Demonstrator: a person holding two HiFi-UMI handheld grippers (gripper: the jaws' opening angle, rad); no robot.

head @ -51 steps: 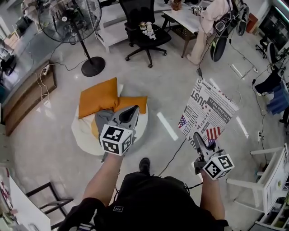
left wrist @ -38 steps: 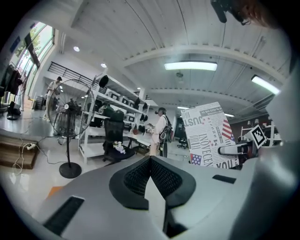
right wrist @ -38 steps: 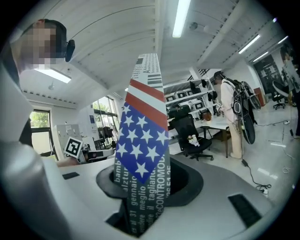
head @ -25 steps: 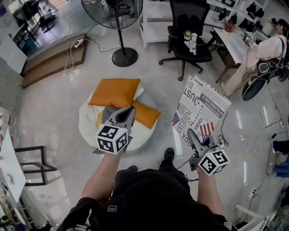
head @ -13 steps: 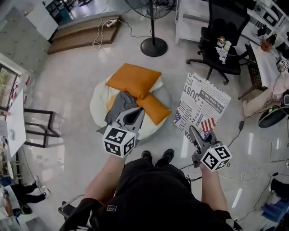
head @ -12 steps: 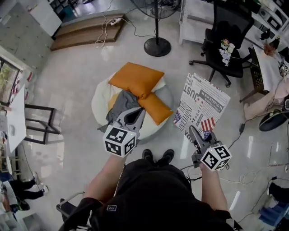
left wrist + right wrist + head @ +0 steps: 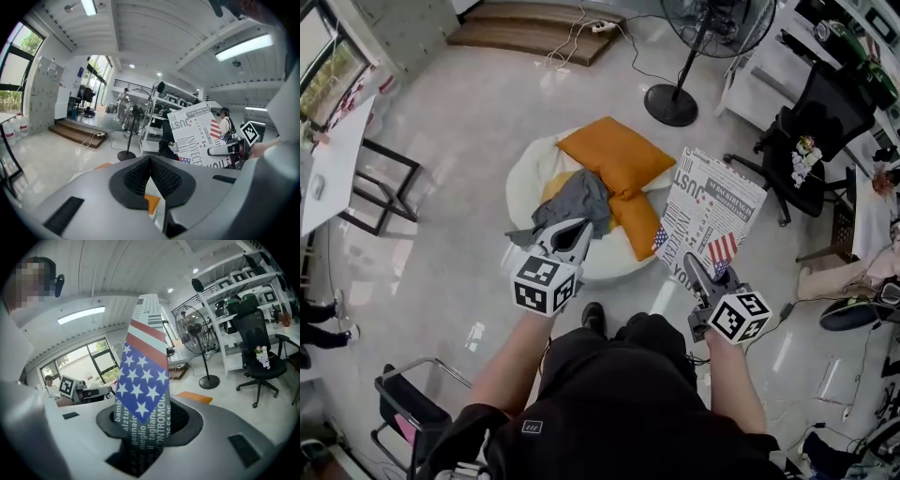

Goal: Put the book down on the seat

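Note:
The book (image 7: 709, 223), a thin one with newspaper print and a stars-and-stripes patch, stands upright with my right gripper (image 7: 695, 270) shut on its lower edge. In the right gripper view the book (image 7: 141, 380) rises from between the jaws. The seat (image 7: 530, 171) is a round white floor pouf carrying an orange cushion (image 7: 614, 155), a second orange cushion (image 7: 639, 225) and a grey cloth (image 7: 577, 201). The book hangs just right of the pouf's edge. My left gripper (image 7: 568, 234) is shut and empty over the grey cloth. The left gripper view shows the book (image 7: 194, 133) to its right.
A standing fan's base (image 7: 671, 105) and a black office chair (image 7: 816, 122) stand beyond the pouf on the right. A black-framed table (image 7: 380, 187) is at the left, a wooden step (image 7: 539, 33) at the back, and a black chair (image 7: 403, 412) at the bottom left.
The person has walked round the pouf, which now lies closer, between the two grippers. The right gripper still grips the upright book; the left stays shut.

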